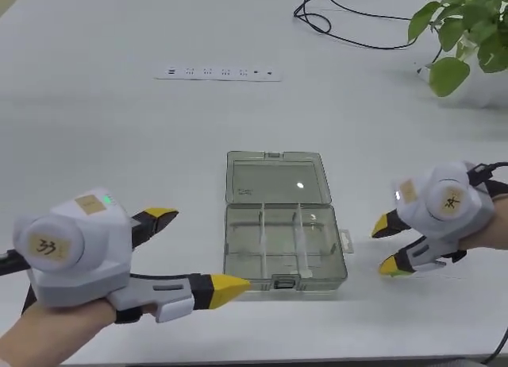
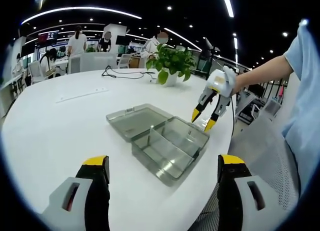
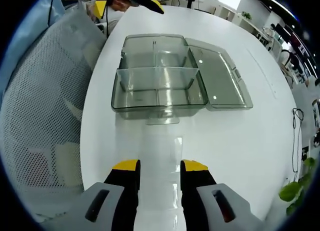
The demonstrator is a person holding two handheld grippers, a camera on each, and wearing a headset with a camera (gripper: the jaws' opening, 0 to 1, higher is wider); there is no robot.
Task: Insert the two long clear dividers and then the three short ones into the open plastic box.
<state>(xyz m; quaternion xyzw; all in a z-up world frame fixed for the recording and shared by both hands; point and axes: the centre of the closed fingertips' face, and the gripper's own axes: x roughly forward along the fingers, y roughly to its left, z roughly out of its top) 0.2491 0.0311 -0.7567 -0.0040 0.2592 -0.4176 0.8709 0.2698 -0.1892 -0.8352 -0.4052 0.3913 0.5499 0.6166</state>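
Note:
The open plastic box [image 1: 282, 252] sits mid-table with its lid [image 1: 276, 179] laid flat behind it. Two long clear dividers [image 1: 260, 232] [image 1: 300, 233] stand in it, running front to back. A small clear piece [image 1: 346, 241] lies against the box's right side, also seen as a clear piece [image 3: 162, 120] in the right gripper view. My left gripper [image 1: 197, 249] is open wide, left of the box near the front edge. My right gripper [image 1: 386, 244] is open to the right of the box, its jaws pointing at that piece. Between the right fingertips [image 3: 126, 166] only table glare shows.
A white power strip [image 1: 218, 72] lies at the back. A black cable [image 1: 341, 25] and a potted plant [image 1: 464, 41] are at the back right. A mesh chair [image 3: 45, 116] stands by the table's near edge [image 1: 317, 359]. People sit at desks [image 2: 75, 41] far off.

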